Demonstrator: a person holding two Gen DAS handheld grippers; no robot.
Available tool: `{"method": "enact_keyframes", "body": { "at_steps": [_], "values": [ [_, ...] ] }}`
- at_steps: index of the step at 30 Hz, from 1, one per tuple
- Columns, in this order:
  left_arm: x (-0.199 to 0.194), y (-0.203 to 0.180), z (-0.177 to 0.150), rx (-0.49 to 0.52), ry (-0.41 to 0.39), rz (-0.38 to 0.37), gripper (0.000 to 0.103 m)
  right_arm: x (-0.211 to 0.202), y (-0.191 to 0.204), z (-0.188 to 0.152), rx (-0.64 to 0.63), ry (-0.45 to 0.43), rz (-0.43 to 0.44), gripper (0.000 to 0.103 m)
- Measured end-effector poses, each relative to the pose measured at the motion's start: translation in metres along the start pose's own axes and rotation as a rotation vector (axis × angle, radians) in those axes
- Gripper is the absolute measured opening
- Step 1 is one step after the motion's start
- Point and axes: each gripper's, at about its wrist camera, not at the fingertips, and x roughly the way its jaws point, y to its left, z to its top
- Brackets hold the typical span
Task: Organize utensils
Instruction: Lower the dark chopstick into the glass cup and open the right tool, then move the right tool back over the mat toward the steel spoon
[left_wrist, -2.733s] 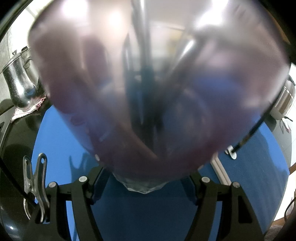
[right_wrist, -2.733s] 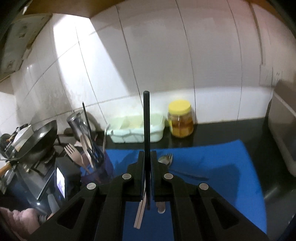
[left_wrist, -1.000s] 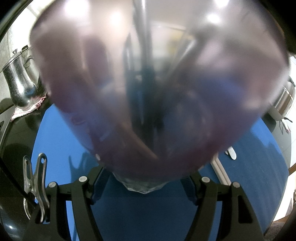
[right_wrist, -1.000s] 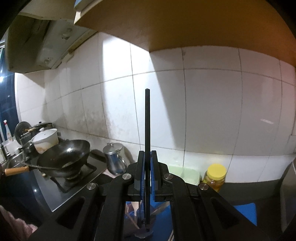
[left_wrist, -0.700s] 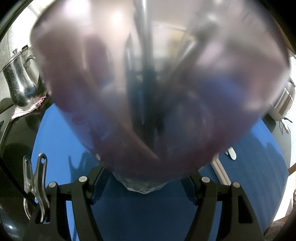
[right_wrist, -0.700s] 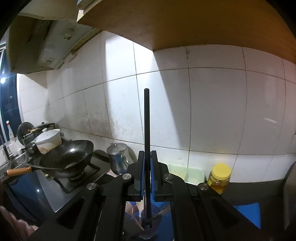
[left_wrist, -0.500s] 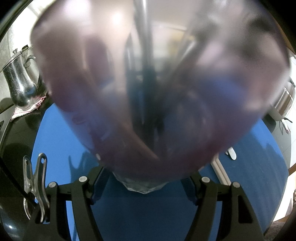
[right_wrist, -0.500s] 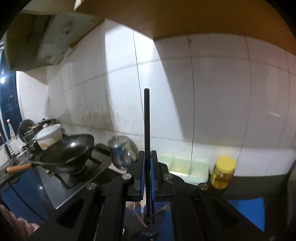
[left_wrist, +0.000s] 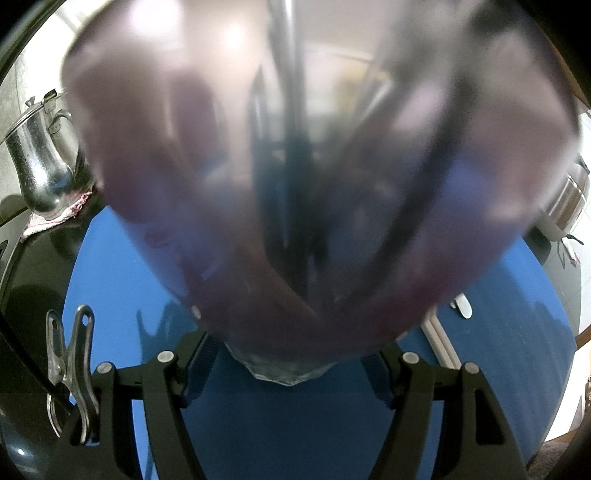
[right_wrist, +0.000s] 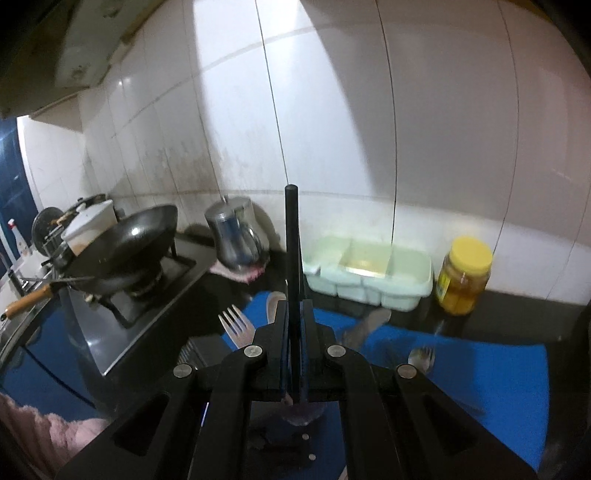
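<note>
One black chopstick (right_wrist: 291, 236) stands upright, clamped in right hand-held gripper (right_wrist: 293, 354)

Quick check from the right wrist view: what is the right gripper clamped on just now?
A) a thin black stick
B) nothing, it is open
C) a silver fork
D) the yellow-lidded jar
A: the right gripper is shut on the thin black stick, which stands up between its fingers.
</note>
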Motion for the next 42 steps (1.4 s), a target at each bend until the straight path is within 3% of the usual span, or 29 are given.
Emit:
{"method": "enact_keyframes", "body": {
  "at_steps": [6, 11, 19, 26, 36, 42],
  "values": [
    [0.000, -0.002, 0.000, 0.000, 0.000, -0.001, 0.074, 0.007, -0.002, -0.007, -0.009, 0.015, -0.004, 0.007],
    [0.001, 0.005, -0.001, -0.001, 0.000, -0.001, 0.074, 0.002, -0.001, -0.004, -0.006, -0.012, 0.016, 0.023],
    [0.001, -0.001, -0.002, -0.001, 0.000, -0.001, 0.074, -0.019, -0.007, 0.003, 0.022, -0.089, 0.030, 0.026],
    [0.000, 0.000, -0.002, -0.001, 0.000, -0.001, 0.074, -0.041, -0.035, 0.007, 0.090, -0.155, -0.051, 0.031],
    [0.000, 0.001, -0.002, -0.001, 0.000, -0.002, 0.074, -0.034, -0.083, -0.014, 0.207, -0.105, -0.163, 0.032],
    [0.000, 0.001, -0.002, -0.002, 0.000, -0.002, 0.074, -0.008, -0.101, -0.032, 0.234, -0.005, -0.198, 0.032]
  ]
}}
